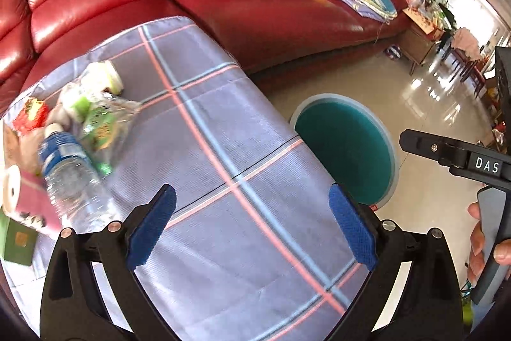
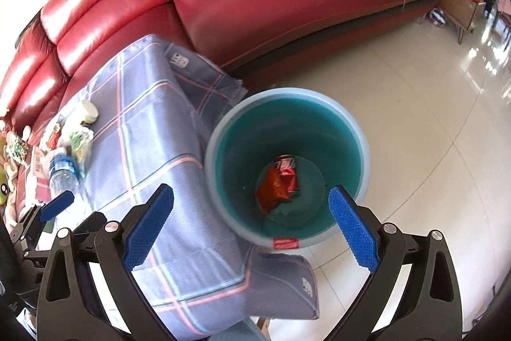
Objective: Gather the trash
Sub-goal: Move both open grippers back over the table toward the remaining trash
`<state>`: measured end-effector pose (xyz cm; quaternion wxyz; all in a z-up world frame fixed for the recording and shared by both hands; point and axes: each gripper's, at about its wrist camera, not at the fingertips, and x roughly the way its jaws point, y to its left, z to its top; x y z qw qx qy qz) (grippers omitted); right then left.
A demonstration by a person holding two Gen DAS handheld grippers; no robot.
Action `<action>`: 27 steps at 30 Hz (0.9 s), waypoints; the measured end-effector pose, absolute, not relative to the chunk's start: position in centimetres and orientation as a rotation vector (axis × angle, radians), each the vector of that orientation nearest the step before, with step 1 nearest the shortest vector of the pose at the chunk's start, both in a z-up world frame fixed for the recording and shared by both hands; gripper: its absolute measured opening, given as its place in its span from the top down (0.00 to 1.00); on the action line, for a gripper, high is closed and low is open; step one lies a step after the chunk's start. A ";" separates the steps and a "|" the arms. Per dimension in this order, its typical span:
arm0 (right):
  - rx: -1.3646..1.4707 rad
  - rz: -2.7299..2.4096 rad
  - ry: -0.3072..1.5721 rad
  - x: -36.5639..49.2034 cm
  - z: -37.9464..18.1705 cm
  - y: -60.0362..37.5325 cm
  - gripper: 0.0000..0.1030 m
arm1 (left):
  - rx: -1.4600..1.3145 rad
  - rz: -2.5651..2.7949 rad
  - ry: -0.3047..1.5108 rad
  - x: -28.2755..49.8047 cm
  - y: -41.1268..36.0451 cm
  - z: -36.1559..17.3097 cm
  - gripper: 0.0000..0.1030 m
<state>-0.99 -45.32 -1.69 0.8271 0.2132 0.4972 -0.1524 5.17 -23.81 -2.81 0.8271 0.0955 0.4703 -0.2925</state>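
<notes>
Right gripper (image 2: 250,226), jaws apart, hangs over teal bin (image 2: 351,123) holding red can (image 2: 289,173).

Checked cloth (image 1: 223,149) covers table; bottle (image 1: 68,178), wrappers (image 1: 102,120) atop.

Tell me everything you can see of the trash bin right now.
The trash bin is a round, open-topped bucket, seemingly plastic, teal inside with a paler blue-grey rim. It stands upright on the glossy tiled floor, close against the plaid-covered table. At its bottom lie a red soda can and a crumpled orange-red wrapper. A red label sits on its near rim. No lid shows.
</notes>
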 end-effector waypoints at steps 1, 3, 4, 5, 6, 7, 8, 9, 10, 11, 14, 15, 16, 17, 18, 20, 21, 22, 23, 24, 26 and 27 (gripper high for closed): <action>0.446 -0.322 1.052 -1.1 -1.3 -44.8 0.05 | 0.200 -0.620 0.993 4.9 -23.4 -2.5 0.10; 0.432 -0.317 1.042 -1.5 -0.4 -43.6 0.05 | 0.196 -0.616 0.979 4.2 -22.3 -2.0 0.10; 0.426 -0.315 1.040 -1.6 -0.1 -43.1 0.05 | 0.195 -0.615 0.973 3.9 -21.8 -1.7 0.10; 0.419 -0.312 1.037 -1.7 0.1 -42.4 0.05 | 0.194 -0.611 0.964 3.5 -21.0 -1.3 0.10; 0.409 -0.308 1.034 -1.9 0.6 -41.7 0.04 | 0.190 -0.607 0.958 3.2 -20.4 -1.0 0.10; 0.403 -0.304 1.031 -1.9 0.8 -41.2 0.04 | 0.186 -0.605 0.952 3.0 -19.8 -0.7 0.10; 0.395 -0.299 1.028 -2.1 1.1 -40.6 0.04 | 0.181 -0.603 0.948 2.8 -19.3 -0.5 0.10; 0.386 -0.293 1.025 -2.2 1.5 -39.8 0.04 | 0.177 -0.599 0.942 2.6 -18.7 -0.2 0.10; 0.380 -0.289 1.023 -2.4 1.7 -39.3 0.04 | 0.173 -0.595 0.936 2.4 -18.0 0.0 0.10; 0.375 -0.284 1.021 -2.5 2.0 -38.7 0.04 | 0.168 -0.590 0.929 2.2 -17.3 0.3 0.10; 0.362 -0.265 1.015 -2.9 2.5 -37.0 0.04 | 0.159 -0.569 0.912 1.4 -15.1 0.9 0.10; 0.358 -0.258 1.016 -2.9 2.6 -36.5 0.04 | 0.154 -0.563 0.910 1.2 -14.5 1.0 0.09; 0.352 -0.247 1.018 -2.9 2.7 -35.7 0.04 | 0.150 -0.559 0.907 1.1 -14.0 1.0 0.08; 0.344 -0.238 1.021 -2.9 2.8 -35.1 0.04 | 0.144 -0.551 0.904 0.9 -13.2 1.1 0.07; 0.335 -0.229 1.023 -2.8 3.0 -34.3 0.04 | 0.137 -0.542 0.900 0.8 -12.5 1.1 0.07; 0.320 -0.209 1.026 -2.7 3.3 -33.1 0.04 | 0.122 -0.525 0.898 0.7 -11.1 1.1 0.07; 0.310 -0.199 1.028 -2.5 3.4 -32.5 0.04 | 0.112 -0.517 0.900 0.7 -10.5 1.0 0.07; 0.302 -0.191 1.030 -2.3 3.4 -32.0 0.04 | 0.099 -0.510 0.903 0.8 -9.7 0.9 0.07; 0.295 -0.183 1.033 -2.1 3.4 -31.4 0.04 | 0.086 -0.502 0.908 0.9 -8.9 0.8 0.07; 0.286 -0.170 1.039 -1.8 3.4 -30.7 0.04 | 0.073 -0.493 0.911 1.0 -8.1 0.7 0.07; 0.273 -0.151 1.046 -1.2 3.4 -29.7 0.04 | 0.059 -0.473 0.915 1.2 -6.6 0.4 0.07; 0.262 -0.139 1.052 -0.8 3.4 -29.0 0.04 | 0.057 -0.465 0.915 1.2 -6.1 0.2 0.07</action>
